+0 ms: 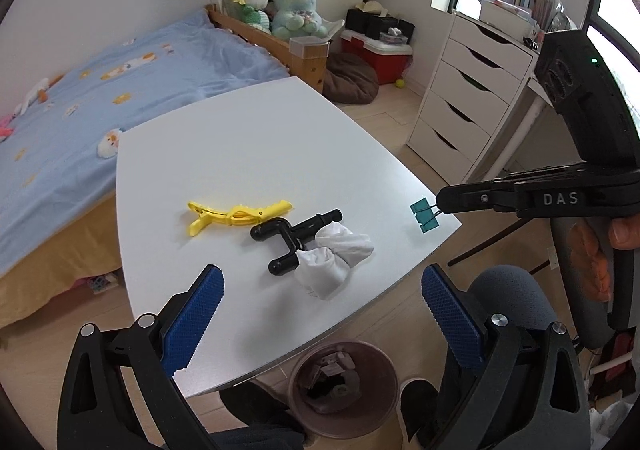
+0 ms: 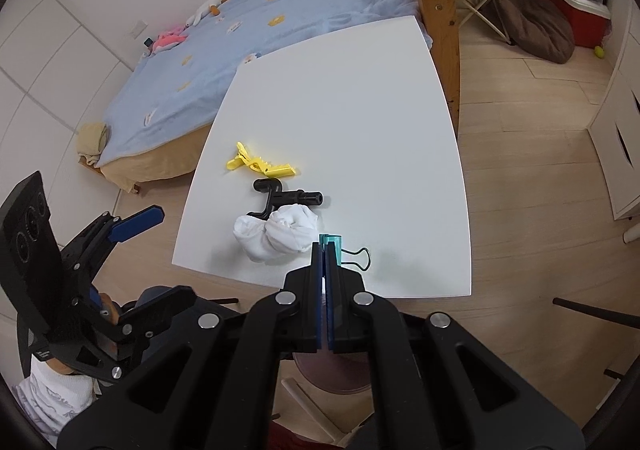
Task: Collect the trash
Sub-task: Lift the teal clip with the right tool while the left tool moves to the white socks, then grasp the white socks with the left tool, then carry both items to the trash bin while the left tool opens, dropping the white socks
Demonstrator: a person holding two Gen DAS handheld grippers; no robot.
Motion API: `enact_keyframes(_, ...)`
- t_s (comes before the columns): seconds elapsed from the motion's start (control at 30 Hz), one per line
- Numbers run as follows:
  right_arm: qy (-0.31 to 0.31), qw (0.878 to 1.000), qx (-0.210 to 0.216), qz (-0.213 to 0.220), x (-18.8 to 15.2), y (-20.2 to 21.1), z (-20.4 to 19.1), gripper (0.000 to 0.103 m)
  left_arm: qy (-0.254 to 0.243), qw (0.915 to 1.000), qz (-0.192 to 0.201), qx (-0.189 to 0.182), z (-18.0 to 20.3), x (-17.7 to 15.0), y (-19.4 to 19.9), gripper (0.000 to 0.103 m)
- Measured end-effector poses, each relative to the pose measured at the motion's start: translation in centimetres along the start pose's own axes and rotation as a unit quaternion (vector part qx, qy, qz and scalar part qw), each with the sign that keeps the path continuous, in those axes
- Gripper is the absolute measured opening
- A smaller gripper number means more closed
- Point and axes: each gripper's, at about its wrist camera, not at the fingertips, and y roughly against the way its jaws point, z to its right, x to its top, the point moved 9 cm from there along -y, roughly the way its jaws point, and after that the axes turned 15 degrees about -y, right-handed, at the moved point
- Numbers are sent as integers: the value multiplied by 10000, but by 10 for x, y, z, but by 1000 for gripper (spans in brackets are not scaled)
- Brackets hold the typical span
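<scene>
My right gripper (image 2: 325, 250) is shut on the wire handle of a teal binder clip (image 2: 335, 244). The left wrist view shows the binder clip (image 1: 424, 216) hanging from the right gripper (image 1: 440, 203) over the right corner of the white table (image 1: 260, 138). On the table lie a yellow hair clip (image 1: 236, 216), a black pipe fitting (image 1: 296, 240) and a crumpled white cloth (image 1: 334, 262) that touches the fitting. My left gripper (image 1: 320, 310) stands open and empty over the table's near edge. A brown trash bin (image 1: 344, 386) with scraps inside sits on the floor below that edge.
A bed with a blue cover (image 1: 100, 90) runs along the table's left side. A white chest of drawers (image 1: 468, 90) stands at the right. A grey chair back (image 1: 508, 298) is beside the bin. A brown cushion (image 1: 352, 78) and a red cooler (image 1: 380, 58) sit on the floor beyond the table.
</scene>
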Motion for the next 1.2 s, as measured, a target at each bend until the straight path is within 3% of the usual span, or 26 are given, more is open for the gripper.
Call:
enact_keyframes(0.23,-34,10000,9,17,0,3,3,1,273,9991,-269,-158,-8,-3,-35,95)
enact_keyframes(0.47,-70,10000,32,11,0,3,8,1,387,9975,-528,-276,-5,-13,-52,46)
enact_keyframes(0.53,-70,10000,41,0,-1,2,7,1,413,9973,-533,-296,-3,-13,-53,40)
enact_keyframes(0.67,-63,10000,58,-16,-2,1,7,1,396,9972,-554,-312,-2,-13,-54,17)
enact_keyframes(0.73,-37,10000,59,-19,-3,1,6,1,385,9974,-532,-303,-3,-11,-53,10)
enact_keyframes(1.2,303,9995,32,120,-9,12,-13,1,365,9988,-231,-244,2,-7,-18,8)
